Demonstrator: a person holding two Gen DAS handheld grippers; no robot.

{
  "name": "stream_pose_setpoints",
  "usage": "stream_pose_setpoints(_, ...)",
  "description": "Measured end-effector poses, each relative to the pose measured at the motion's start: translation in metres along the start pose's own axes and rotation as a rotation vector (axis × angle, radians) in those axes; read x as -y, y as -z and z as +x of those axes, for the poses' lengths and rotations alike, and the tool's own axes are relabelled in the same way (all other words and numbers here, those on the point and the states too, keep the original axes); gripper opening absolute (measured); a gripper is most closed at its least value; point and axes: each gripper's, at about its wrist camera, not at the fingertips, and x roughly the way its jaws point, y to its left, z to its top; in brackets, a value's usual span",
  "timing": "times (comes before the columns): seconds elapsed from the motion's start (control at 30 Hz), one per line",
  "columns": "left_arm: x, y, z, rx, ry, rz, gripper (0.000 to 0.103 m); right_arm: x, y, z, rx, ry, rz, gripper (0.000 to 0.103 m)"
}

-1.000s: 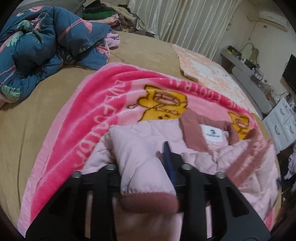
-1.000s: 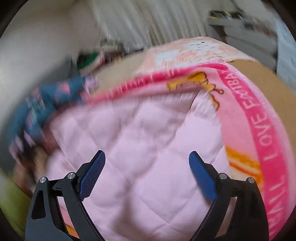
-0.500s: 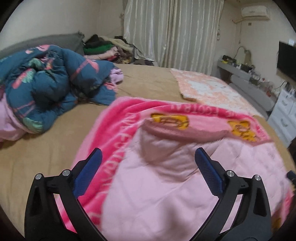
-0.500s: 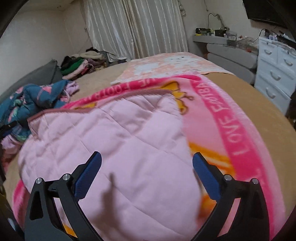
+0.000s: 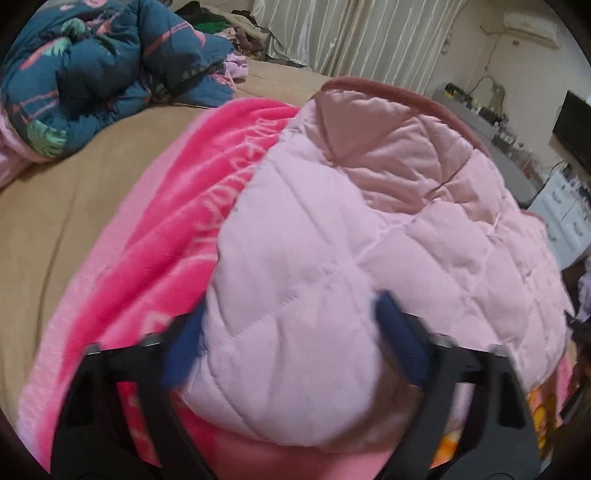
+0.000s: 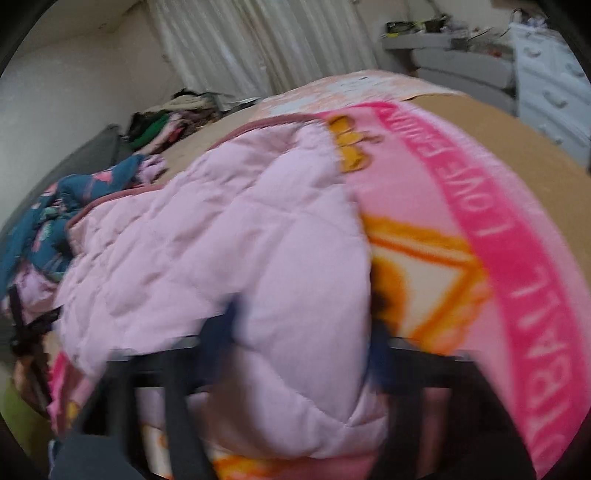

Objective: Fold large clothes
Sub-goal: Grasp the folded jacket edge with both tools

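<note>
A pale pink quilted jacket (image 5: 369, 221) lies folded on a bright pink blanket (image 5: 177, 206) on the bed; it also shows in the right wrist view (image 6: 221, 240). My left gripper (image 5: 291, 343) is open, its blue pads on either side of the jacket's near left edge, a thick bulge of fabric between them. My right gripper (image 6: 299, 354) is open too, its fingers astride the jacket's near right corner. Both views are blurred by motion. The jacket's dark pink trim (image 5: 388, 92) runs along its far edge.
A crumpled blue floral duvet (image 5: 92, 70) lies at the back left of the tan bed (image 5: 74, 192). A peach sheet (image 6: 351, 88) lies at the far side. Piled clothes (image 6: 166, 122), curtains (image 5: 351, 33), a shelf and white drawers (image 6: 554, 81) stand beyond.
A second ago the left gripper was shut on a sleeve cuff; it let go and opened. Both grippers have since dropped down and forward onto the jacket's near edge, and their jaws have narrowed around the fabric.
</note>
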Motion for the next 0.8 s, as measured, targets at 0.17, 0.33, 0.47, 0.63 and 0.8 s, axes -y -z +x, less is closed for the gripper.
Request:
stream_pose_setpoints(0.17,0.013,-0.025,0.001,0.038,-0.037,0.002,0.022,-0.019,-0.042,-0.001,0.073,0.010,-0.001,0.018)
stream_pose_setpoints(0.33,0.019,-0.047,0.017,0.033,-0.092,0.001,0.022,-0.023,-0.078,0.031,0.034,0.086,0.019,0.017)
stream_pose_setpoints(0.47,0.015,-0.048,0.041,-0.002,-0.118,-0.003,0.024,-0.012,-0.072,0.063,-0.034,0.135,0.035,0.017)
stream_pose_setpoints(0.63,0.012,-0.045,0.043,-0.003,-0.115,-0.007,0.027,-0.005,-0.059,0.066,-0.041,0.132,0.055,0.019)
stream_pose_setpoints(0.8,0.014,-0.044,0.036,-0.003,-0.150,0.004,0.037,-0.003,-0.057,0.054,-0.051,0.154,0.079,0.036)
